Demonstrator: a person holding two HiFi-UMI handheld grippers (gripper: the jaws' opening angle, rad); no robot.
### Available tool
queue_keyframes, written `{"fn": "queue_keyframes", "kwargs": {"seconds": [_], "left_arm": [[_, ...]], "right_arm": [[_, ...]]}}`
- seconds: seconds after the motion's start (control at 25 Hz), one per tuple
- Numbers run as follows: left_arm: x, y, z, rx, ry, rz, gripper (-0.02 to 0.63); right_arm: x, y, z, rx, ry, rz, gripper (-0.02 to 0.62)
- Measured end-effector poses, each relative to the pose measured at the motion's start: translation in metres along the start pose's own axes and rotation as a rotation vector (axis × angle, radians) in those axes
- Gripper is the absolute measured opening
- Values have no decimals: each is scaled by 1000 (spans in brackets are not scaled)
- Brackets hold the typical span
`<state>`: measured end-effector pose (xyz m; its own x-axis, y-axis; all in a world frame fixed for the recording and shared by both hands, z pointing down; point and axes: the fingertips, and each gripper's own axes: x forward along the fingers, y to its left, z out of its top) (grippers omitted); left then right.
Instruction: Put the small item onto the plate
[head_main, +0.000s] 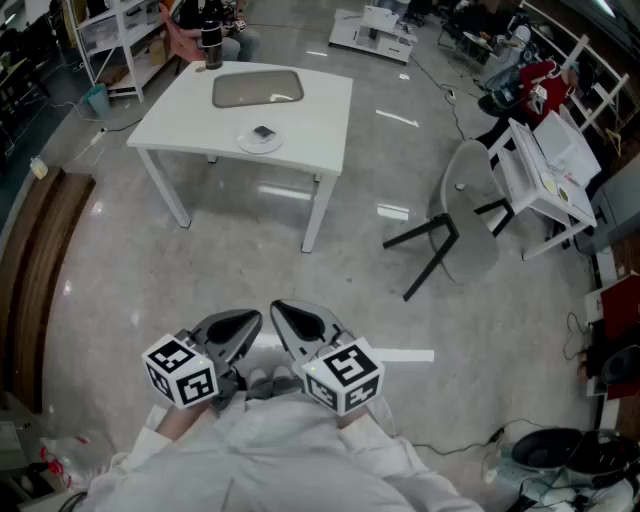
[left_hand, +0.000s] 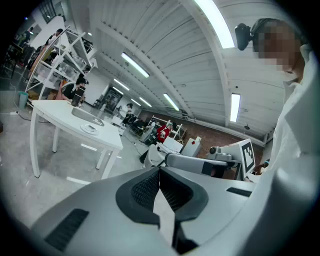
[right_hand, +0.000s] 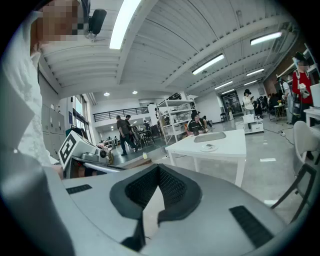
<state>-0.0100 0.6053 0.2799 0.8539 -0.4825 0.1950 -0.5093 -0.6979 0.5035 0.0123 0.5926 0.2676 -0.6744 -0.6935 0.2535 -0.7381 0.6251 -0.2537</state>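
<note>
the left claw (left_hand: 160, 171) is sitting clenched, its ribbed pads meeting at the tip with nothing between them; the right claw (right_hand: 159, 169) is doing the same, pressed shut and empty; both are hanging close against the person's white sleeves, side by side and angled toward each other, well apart from the desk (head_main: 322, 112); the small item (head_main: 263, 132), dark and flat, is lying on the plate (head_main: 246, 144), which is resting near the desk's near edge, about midway along it; a grey tray (head_main: 257, 88) is lying behind it toward the far edge, and a dark cup (head_main: 211, 46) is standing at the far left corner; judging from this, the item is already sitting where the task wants it, so the chief risk is needless handling: a clenched claw reaching in could be nudging the plate toward the near edge or flicking the item off it; a grey chair (head_main: 470, 215) is standing off the desk's right side, clear of a straight walk in.
</note>
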Motion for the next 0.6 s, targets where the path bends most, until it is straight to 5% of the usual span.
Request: {"fn": "queue_keyframes", "kwargs": {"seconds": [0.6], "left_arm": [[3,-2,-2,-12,-7,8,11]], "right_arm": [[-5,-4,-1,-18,15,0,15]]}}
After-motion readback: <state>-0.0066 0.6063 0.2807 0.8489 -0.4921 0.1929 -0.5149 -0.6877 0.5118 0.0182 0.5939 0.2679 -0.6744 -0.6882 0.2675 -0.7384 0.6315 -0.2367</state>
